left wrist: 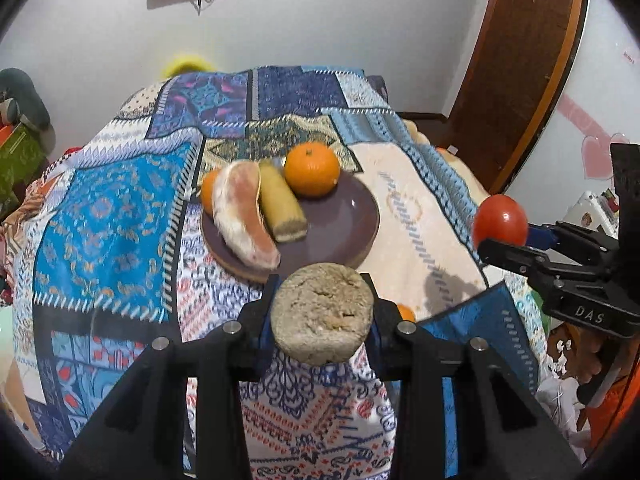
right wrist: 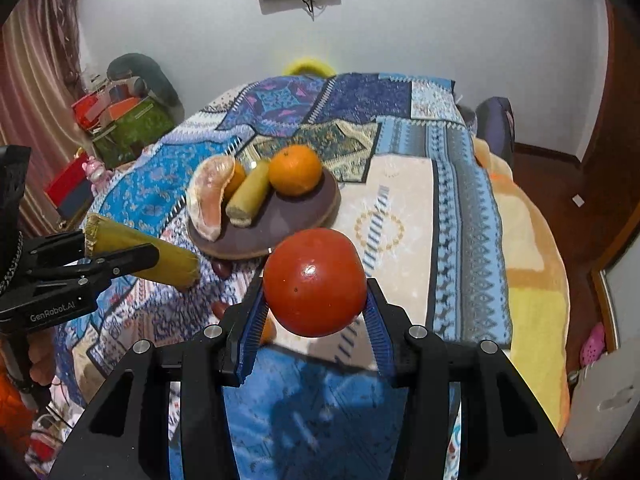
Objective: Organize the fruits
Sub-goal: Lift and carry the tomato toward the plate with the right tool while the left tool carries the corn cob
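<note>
- Red tomato clamped in right gripper, held above patchwork cloth, near plate
- Yellow-green cut stalk piece clamped in left gripper
- Plate holds orange, pomelo segment, second stalk piece

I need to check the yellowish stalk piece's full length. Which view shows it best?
The right wrist view: the stalk piece shows side-on in the left gripper. The left wrist view shows only its cut end.

This is a home bedroom. A blue patchwork quilt covers a bed, beside a brown wooden door. A striped curtain hangs nearby.
</note>
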`<move>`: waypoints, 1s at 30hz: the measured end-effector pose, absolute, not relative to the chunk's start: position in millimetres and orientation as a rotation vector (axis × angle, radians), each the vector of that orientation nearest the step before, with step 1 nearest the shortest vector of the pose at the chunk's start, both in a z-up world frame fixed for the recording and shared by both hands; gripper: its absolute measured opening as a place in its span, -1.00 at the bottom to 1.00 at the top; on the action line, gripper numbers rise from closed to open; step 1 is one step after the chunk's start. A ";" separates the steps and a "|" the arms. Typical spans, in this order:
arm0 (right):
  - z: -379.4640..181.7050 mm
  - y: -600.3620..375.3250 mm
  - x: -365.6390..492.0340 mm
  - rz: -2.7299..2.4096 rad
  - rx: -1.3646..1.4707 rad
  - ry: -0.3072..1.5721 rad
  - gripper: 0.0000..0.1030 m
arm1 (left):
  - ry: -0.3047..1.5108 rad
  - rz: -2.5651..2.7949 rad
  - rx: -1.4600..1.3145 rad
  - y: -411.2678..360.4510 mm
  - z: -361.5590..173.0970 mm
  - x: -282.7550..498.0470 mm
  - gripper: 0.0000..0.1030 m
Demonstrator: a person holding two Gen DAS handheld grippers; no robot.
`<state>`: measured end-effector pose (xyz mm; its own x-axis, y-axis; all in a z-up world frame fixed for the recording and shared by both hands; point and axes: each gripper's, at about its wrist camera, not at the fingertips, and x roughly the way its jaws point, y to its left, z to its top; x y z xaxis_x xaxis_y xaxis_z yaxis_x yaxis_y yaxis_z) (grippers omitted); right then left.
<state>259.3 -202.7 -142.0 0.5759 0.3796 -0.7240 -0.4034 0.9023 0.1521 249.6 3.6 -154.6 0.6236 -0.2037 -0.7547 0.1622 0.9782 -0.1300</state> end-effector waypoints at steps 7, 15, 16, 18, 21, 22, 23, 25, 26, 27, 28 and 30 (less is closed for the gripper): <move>-132.2 -190.8 278.7 0.474 -0.036 0.799 -0.15 | 0.833 -0.214 -0.036 0.4 -141.5 271.5 -0.29; -138.5 -174.6 305.7 0.499 -0.040 0.801 -0.15 | 0.885 -0.253 -0.021 -6.1 -154.9 296.2 -0.29; -139.9 -172.9 308.6 0.502 -0.042 0.804 -0.15 | 0.898 -0.253 -0.021 -6.3 -158.8 299.8 -0.29; -142.0 -170.4 313.2 0.506 -0.047 0.808 -0.15 | 0.924 -0.247 -0.028 -5.8 -166.9 307.0 -0.29; -146.2 -166.2 322.0 0.512 -0.051 0.816 -0.15 | 0.946 -0.241 -0.046 -2.9 -175.5 317.4 -0.29; -147.2 -165.5 324.3 0.516 -0.050 0.819 -0.15 | 0.949 -0.241 -0.051 -1.7 -176.9 320.3 -0.29; -148.8 -163.9 327.6 0.521 -0.049 0.823 -0.15 | 0.955 -0.241 -0.058 -0.6 -178.4 324.8 -0.29; -150.4 -161.6 332.2 0.526 -0.051 0.825 -0.15 | 0.961 -0.241 -0.065 1.1 -180.8 332.1 -0.29; -151.3 -160.0 334.8 0.528 -0.053 0.826 -0.15 | 0.962 -0.241 -0.067 1.9 -182.5 335.9 -0.29; -152.0 -158.8 336.7 0.530 -0.054 0.826 -0.15 | 0.958 -0.243 -0.072 2.9 -183.0 338.4 -0.29; -152.6 -157.6 338.5 0.532 -0.055 0.827 -0.15 | 0.956 -0.244 -0.076 3.3 -182.9 340.1 -0.29; -154.6 -155.2 342.5 0.538 -0.058 0.829 -0.15 | 0.956 -0.243 -0.084 4.6 -183.3 345.4 -0.29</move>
<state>342.5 -155.2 -154.6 0.5504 0.4322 -0.7143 -0.4766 0.8651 0.1562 345.4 4.6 -183.3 0.5519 -0.2420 -0.7980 0.1678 0.9696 -0.1780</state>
